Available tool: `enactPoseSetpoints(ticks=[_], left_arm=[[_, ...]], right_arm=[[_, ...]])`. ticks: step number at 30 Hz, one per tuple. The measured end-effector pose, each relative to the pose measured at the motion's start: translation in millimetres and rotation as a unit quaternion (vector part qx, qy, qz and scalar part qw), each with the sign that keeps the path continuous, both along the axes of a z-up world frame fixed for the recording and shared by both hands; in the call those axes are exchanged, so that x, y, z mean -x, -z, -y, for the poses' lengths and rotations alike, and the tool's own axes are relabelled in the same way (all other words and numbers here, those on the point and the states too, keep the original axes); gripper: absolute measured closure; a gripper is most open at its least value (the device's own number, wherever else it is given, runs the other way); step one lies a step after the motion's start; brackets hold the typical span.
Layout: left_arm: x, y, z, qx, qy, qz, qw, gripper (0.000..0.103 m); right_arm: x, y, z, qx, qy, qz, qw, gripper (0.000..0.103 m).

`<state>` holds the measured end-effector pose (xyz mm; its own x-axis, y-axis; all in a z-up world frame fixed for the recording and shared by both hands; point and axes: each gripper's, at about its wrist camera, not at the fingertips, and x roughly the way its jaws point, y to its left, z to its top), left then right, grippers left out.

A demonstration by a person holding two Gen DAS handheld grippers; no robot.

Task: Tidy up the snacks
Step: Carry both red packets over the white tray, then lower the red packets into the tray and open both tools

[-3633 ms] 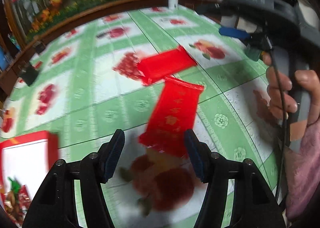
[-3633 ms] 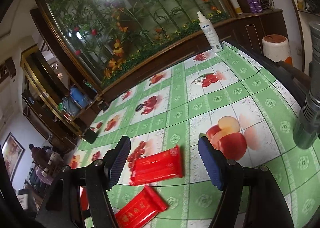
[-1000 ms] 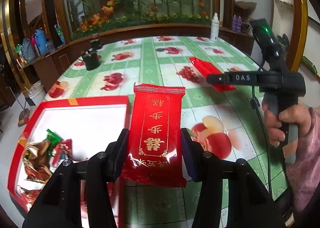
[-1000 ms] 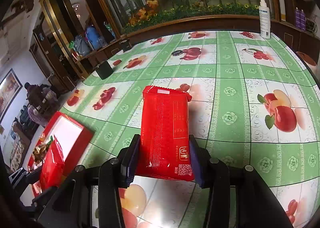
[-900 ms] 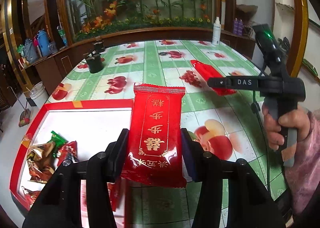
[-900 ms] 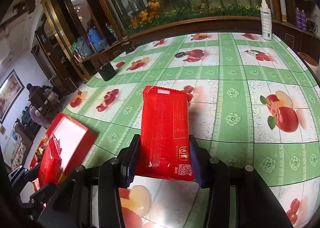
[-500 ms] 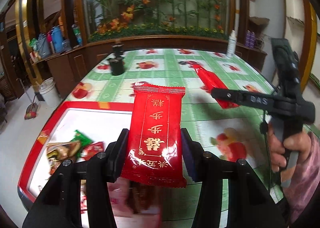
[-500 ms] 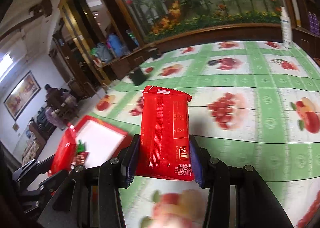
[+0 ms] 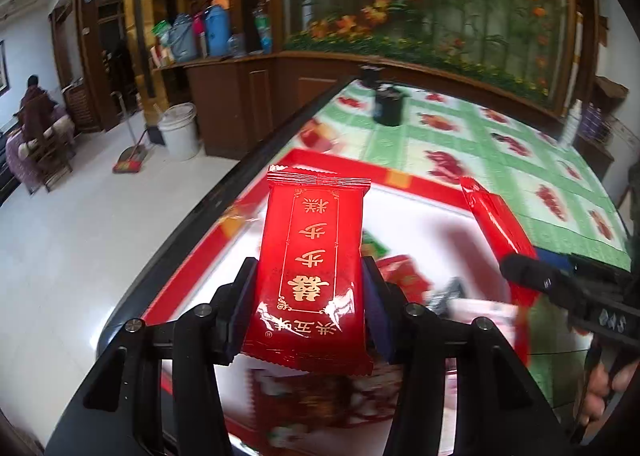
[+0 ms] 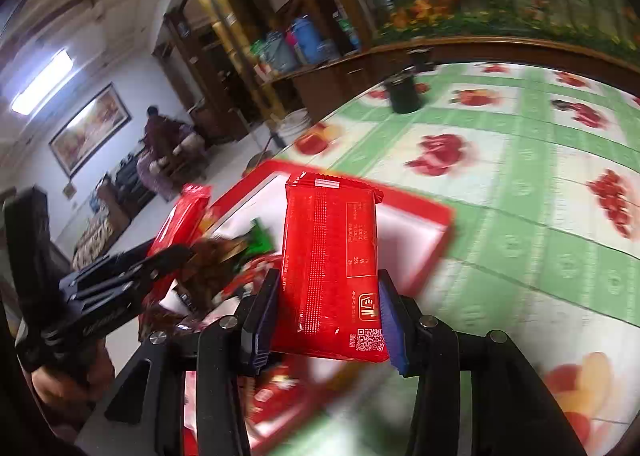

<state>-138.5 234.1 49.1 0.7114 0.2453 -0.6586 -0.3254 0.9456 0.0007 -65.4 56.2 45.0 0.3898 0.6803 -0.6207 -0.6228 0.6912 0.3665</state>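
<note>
A green-and-white tablecloth (image 9: 472,144) printed with red fruit covers the table, and a black cup (image 9: 387,109) stands near its far edge. Behind it runs a wooden counter (image 9: 240,96) below a flower mural (image 9: 440,8). On the pale floor, a white bucket (image 9: 179,131) sits beside a red broom (image 9: 130,162), while a seated person (image 9: 34,112) faces away.

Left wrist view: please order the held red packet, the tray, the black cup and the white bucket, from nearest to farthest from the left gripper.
1. Red packet, clamped in the left gripper.
2. Tray, just below and ahead.
3. Black cup, far on the table, slightly right.
4. White bucket, on the floor, far left; roughly as far as the cup, so uncertain.
</note>
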Motion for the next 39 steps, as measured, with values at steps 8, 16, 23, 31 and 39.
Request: enactPoseSetpoints(ticks=[8, 16, 23, 31, 39], left_arm=[[3, 4, -6, -0.003, -0.004, -0.005, 1.0000, 0.054], [4, -7, -9, -0.024, -0.036, 0.003, 0.9991, 0.042], [15, -34, 5, -0.072, -0.062, 0.048, 0.9943, 0.020], [21, -53, 25, -0.109, -0.081, 0.062, 0.9888, 0.018], [23, -56, 33, -0.120, -0.088, 0.061, 0.9870, 0.017]], right_arm=[[16, 7, -40, 0.003, -0.045, -0.008, 0.999, 0.057], [20, -5, -29, -0.013, -0.040, 0.007, 0.999, 0.054], [-8, -13, 9, -0.034, 0.039, 0.015, 0.999, 0.045], [-13, -23, 29, -0.044, 0.088, 0.038, 0.994, 0.037], [11, -33, 33, -0.045, 0.082, 0.087, 0.992, 0.026]])
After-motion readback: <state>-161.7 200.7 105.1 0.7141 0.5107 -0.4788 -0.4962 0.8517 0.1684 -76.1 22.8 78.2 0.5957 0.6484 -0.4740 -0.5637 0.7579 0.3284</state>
